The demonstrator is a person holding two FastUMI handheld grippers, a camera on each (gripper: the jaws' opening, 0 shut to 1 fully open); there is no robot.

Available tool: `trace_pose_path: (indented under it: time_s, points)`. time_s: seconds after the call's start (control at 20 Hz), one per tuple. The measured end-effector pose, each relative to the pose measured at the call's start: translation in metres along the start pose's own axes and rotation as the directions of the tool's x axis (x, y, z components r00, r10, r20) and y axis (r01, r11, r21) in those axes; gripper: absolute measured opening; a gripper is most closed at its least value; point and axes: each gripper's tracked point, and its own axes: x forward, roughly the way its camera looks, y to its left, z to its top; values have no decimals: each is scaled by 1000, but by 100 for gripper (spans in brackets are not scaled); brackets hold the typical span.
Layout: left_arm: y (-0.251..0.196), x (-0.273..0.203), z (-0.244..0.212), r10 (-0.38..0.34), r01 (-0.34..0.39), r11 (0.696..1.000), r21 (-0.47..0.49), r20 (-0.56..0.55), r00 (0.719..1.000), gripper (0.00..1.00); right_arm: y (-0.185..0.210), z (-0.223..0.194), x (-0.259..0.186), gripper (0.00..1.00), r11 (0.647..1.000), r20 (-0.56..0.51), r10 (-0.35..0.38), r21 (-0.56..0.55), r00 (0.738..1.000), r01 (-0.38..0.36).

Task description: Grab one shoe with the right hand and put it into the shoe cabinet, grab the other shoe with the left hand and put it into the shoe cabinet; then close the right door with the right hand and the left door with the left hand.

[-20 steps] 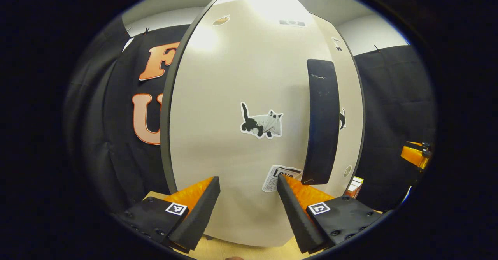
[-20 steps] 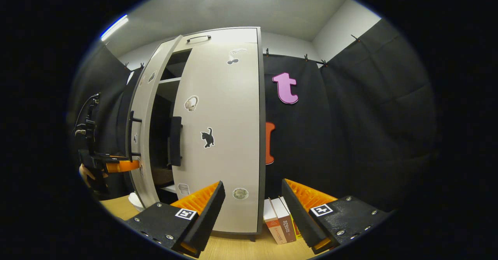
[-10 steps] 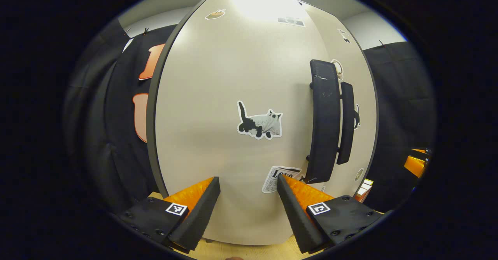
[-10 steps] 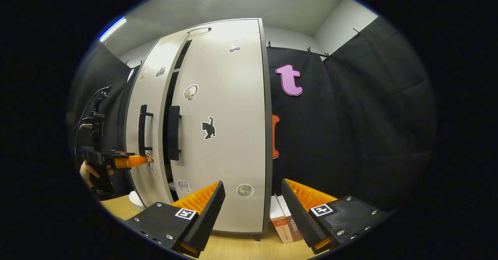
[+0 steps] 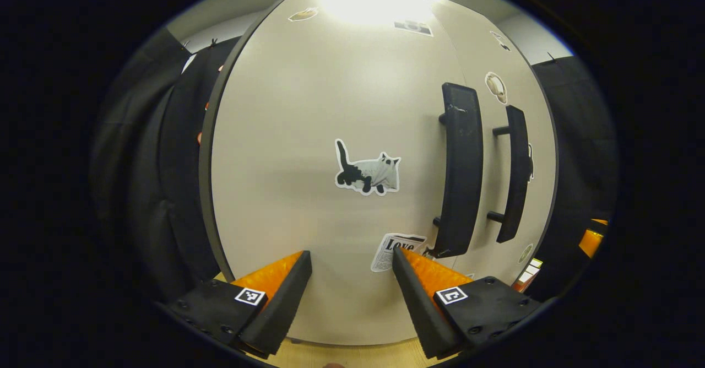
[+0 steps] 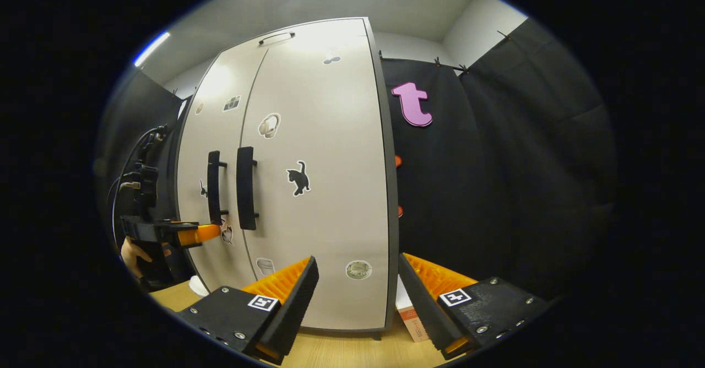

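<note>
Pale wood tabletop carries the shoe cabinet, black cloth wall behind it. Both doors sit flush, left door and right door, so the shoes inside are hidden. Books right of the cabinet are half-covered. Left gripper is spread, empty, at the left door; right gripper spread, empty, facing the cabinet.

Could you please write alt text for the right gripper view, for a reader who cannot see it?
A tall beige two-door shoe cabinet stands with both doors shut, two black bar handles side by side. The right gripper hangs open before it; the left gripper touches the left door.
</note>
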Motion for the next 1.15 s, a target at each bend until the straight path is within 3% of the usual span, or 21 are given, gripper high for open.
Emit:
trace_pose_path:
  time_s: [0.1, 0.3, 0.55, 0.9, 1.15]
  points:
    - [-3, -15, -3, -36, 35, 999, -35, -23, 999, 97, -4, 6, -5, 91, 1000, 1, -9, 2, 1000, 9]
    - [10, -53, 27, -39, 40, 998, -40, 27, 999, 97, -8, 25, -18, 91, 1000, 11, -21, -1, 1000, 21]
    - [42, -105, 69, 35, -38, 999, 18, 119, 992, 96, -3, 68, -47, 91, 1000, 67, -22, -18, 997, 23]
    - [82, -185, 98, 74, -79, 997, 20, 172, 982, 97, -10, 122, -100, 91, 998, 114, -41, -50, 993, 47]
    - [117, -239, 114, 107, -111, 994, 8, 195, 975, 96, -17, 137, -128, 91, 997, 121, -45, -58, 992, 52]
